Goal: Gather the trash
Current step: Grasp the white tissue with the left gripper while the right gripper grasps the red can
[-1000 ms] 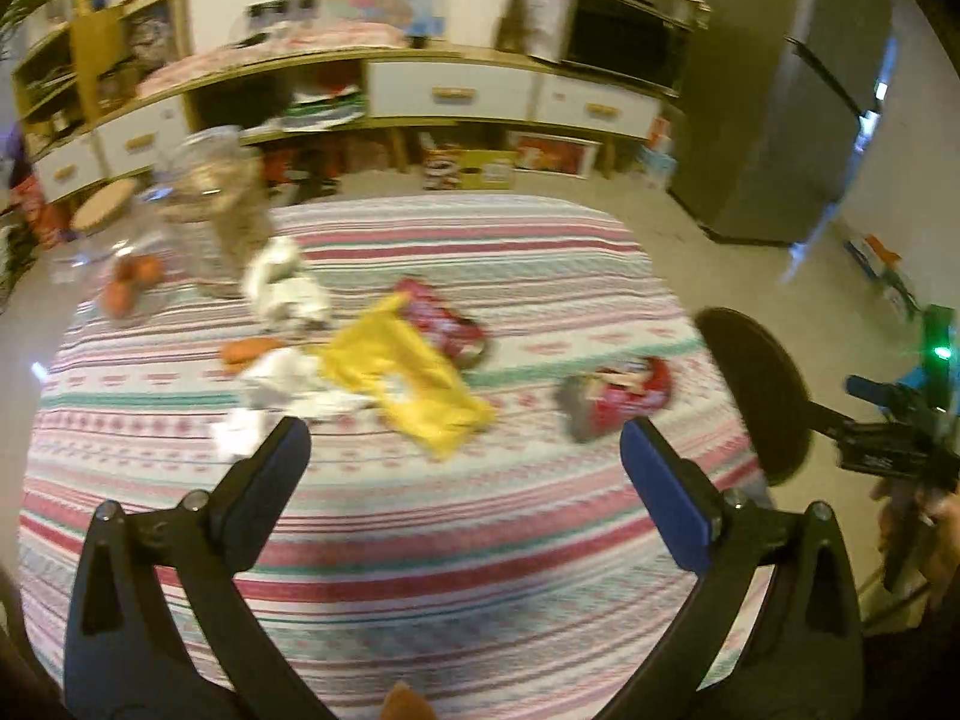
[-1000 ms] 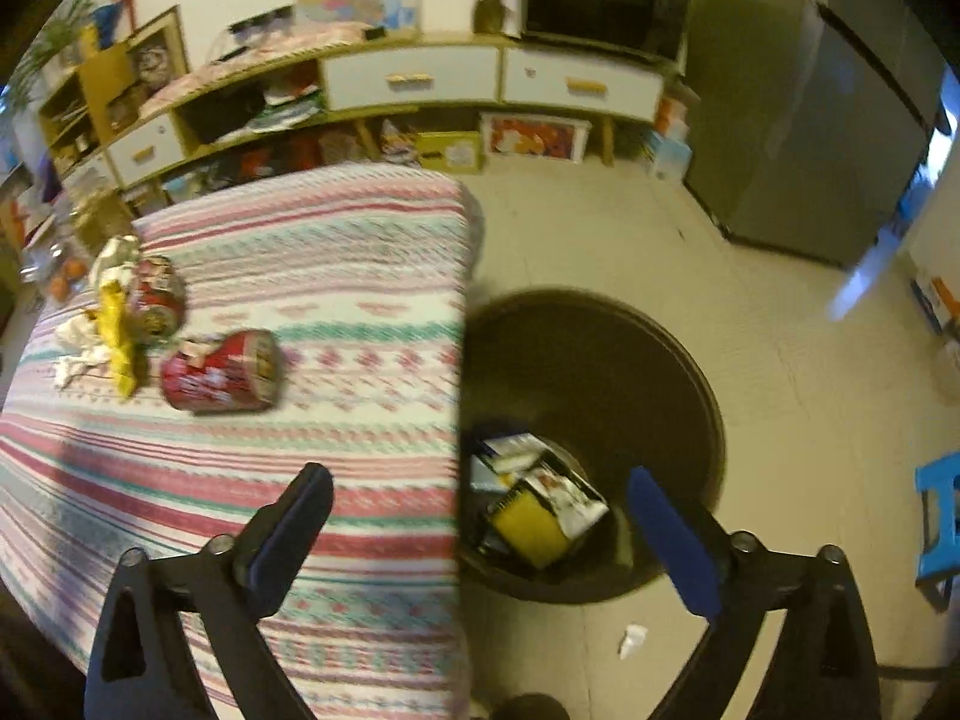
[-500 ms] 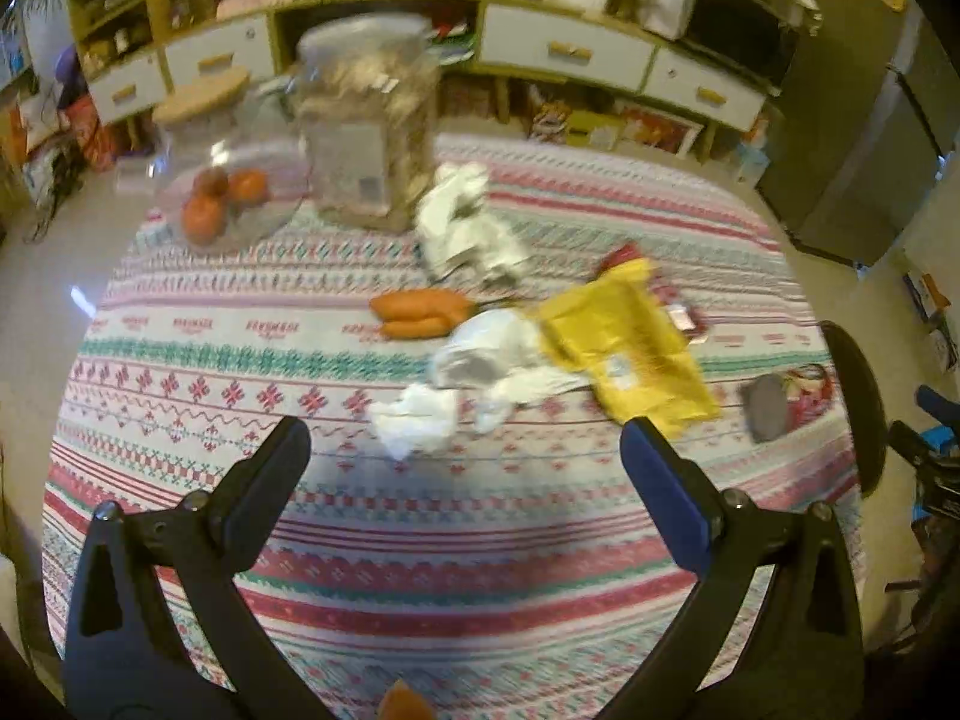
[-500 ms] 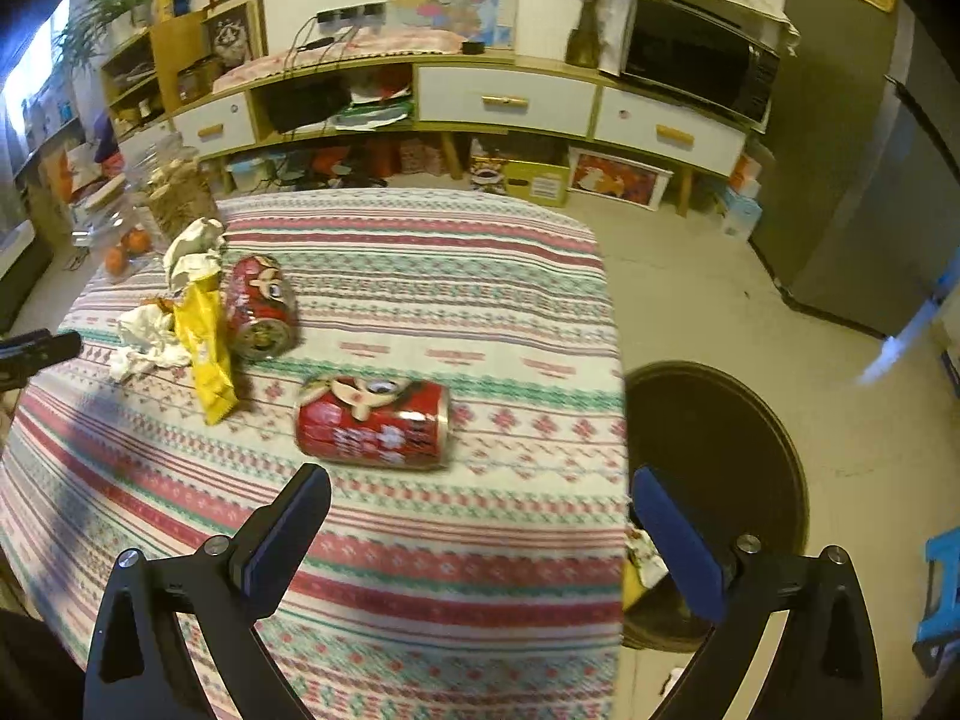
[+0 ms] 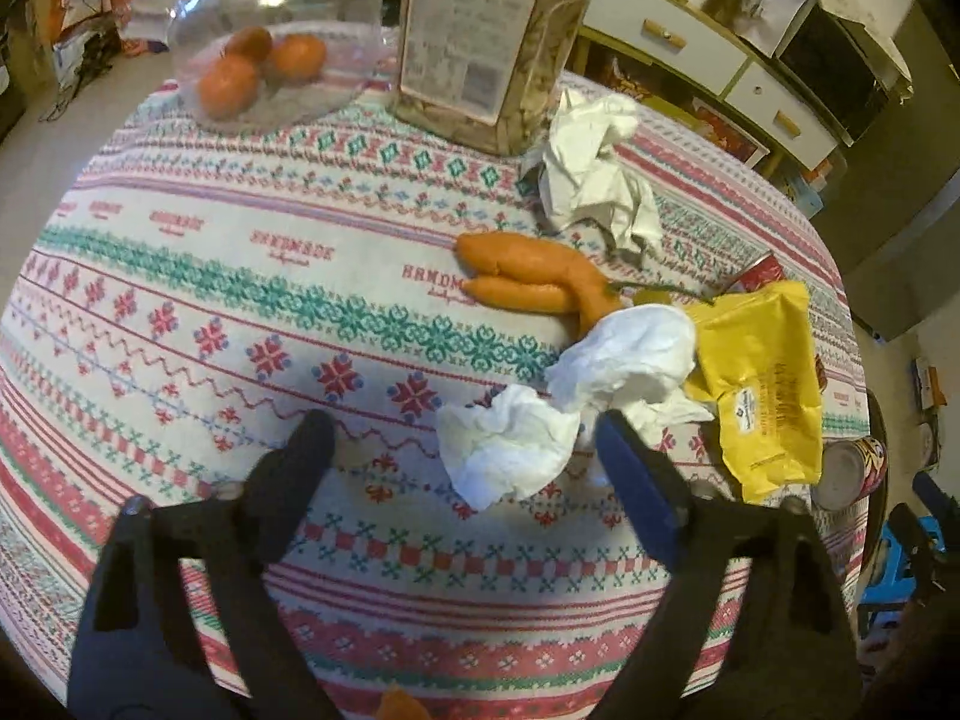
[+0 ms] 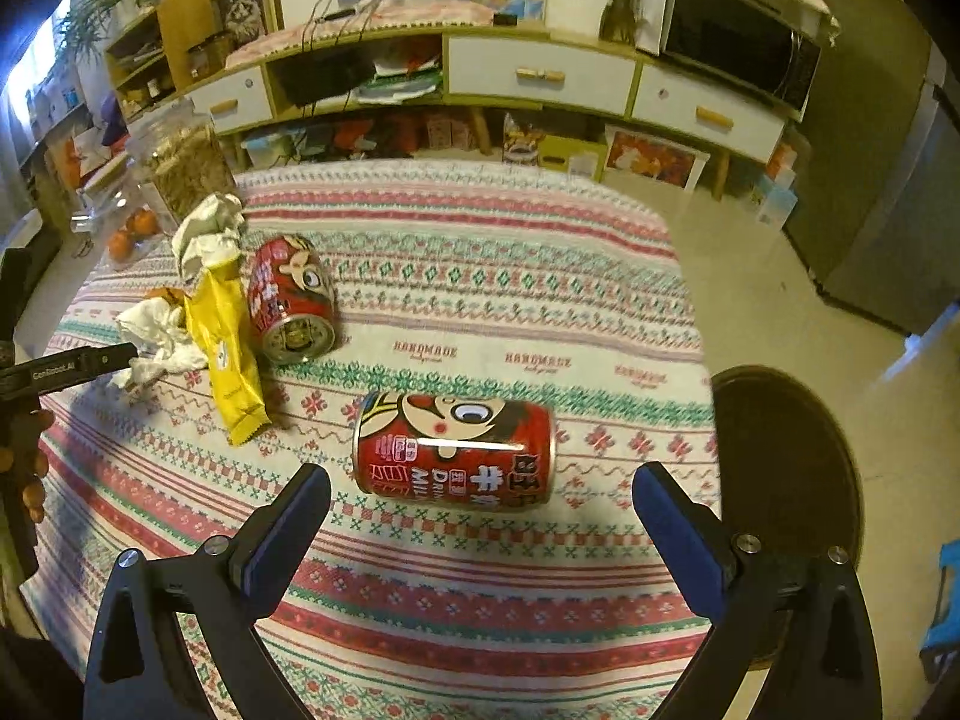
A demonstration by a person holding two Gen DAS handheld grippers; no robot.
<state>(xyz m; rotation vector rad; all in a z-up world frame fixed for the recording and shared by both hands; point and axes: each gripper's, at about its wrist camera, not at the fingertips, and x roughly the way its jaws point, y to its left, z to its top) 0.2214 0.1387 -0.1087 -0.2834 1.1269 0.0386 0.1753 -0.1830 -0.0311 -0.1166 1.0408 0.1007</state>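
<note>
My left gripper (image 5: 462,438) is open just above the patterned tablecloth (image 5: 210,276), with a crumpled white tissue (image 5: 510,450) between its fingertips, close to the right finger. A second tissue (image 5: 630,354), a yellow wrapper (image 5: 762,384) and crumpled paper (image 5: 594,174) lie beyond. My right gripper (image 6: 480,498) is open and empty, with a red can (image 6: 453,456) on its side just ahead between its fingers. A second red can (image 6: 291,300) lies farther left, beside the yellow wrapper (image 6: 225,348) and tissues (image 6: 153,336).
Carrots (image 5: 534,276), a glass bowl of oranges (image 5: 264,66) and a tall clear jar (image 5: 486,36) stand on the table. A dark round bin (image 6: 786,480) sits on the floor off the table's right edge. A low cabinet (image 6: 540,78) lines the far wall.
My left gripper has moved forward and down onto the white tissue. My right gripper has swung from over the bin to the table and closed in on the near red can.
</note>
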